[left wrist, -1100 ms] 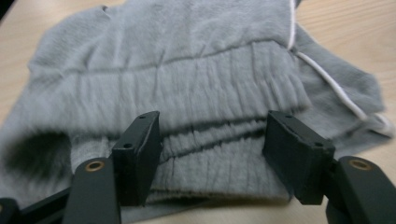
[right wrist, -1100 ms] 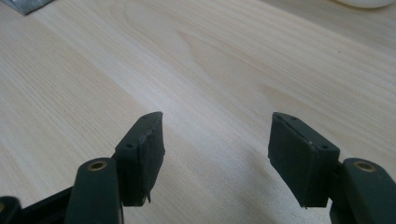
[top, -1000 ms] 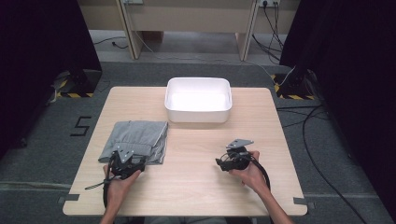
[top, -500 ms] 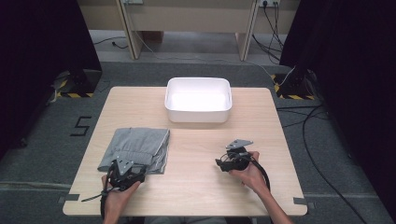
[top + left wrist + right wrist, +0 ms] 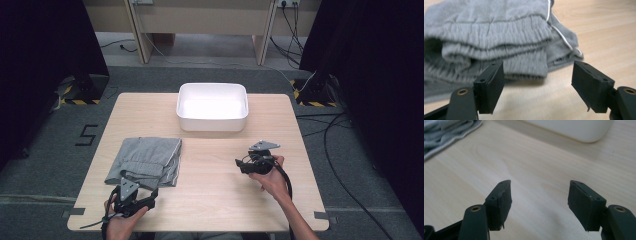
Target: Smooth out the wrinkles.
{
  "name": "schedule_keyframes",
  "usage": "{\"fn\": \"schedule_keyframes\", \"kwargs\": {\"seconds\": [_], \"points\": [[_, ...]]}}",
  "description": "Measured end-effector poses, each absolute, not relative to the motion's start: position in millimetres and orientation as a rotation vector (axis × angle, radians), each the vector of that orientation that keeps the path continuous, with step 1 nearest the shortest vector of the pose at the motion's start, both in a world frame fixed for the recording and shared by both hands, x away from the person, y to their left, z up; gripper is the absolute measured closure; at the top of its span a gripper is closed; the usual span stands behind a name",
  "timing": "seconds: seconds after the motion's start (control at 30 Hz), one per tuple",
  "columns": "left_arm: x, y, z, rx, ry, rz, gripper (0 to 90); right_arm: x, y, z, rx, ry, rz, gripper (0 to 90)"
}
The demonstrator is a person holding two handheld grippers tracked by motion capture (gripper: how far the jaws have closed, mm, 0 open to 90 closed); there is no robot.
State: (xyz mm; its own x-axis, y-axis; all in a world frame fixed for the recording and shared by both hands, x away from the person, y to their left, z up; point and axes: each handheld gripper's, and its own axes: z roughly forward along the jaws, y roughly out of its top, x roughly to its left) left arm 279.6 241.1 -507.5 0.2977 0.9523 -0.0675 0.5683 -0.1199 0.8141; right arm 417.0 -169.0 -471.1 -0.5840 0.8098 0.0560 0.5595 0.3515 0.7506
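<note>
Left tool (image 5: 131,196) has backed off nearward, jaws just opened, nothing between; folded grey trousers (image 5: 146,160) lie just beyond. Right tool (image 5: 254,164) apart, unmoved.

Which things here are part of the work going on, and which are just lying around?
Part of the work: folded grey trousers; left gripper, jaws open just short of them.
Lying about: white tub; right gripper, jaws open over bare table.

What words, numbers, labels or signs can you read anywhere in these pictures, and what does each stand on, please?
"5": a large dark numeral on the grey floor, left of the table.
The folded grey garment has a small tag at its edge in the left gripper view, too blurred to read.
</note>
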Motion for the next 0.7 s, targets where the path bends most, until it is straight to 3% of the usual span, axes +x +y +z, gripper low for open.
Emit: {"fn": "schedule_keyframes", "kwargs": {"seconds": [0.7], "points": [[277,241,-527,1.887,1.358,0.611,15.2,456,-192,-454,1.348,2.132,1.098,33.0]]}}
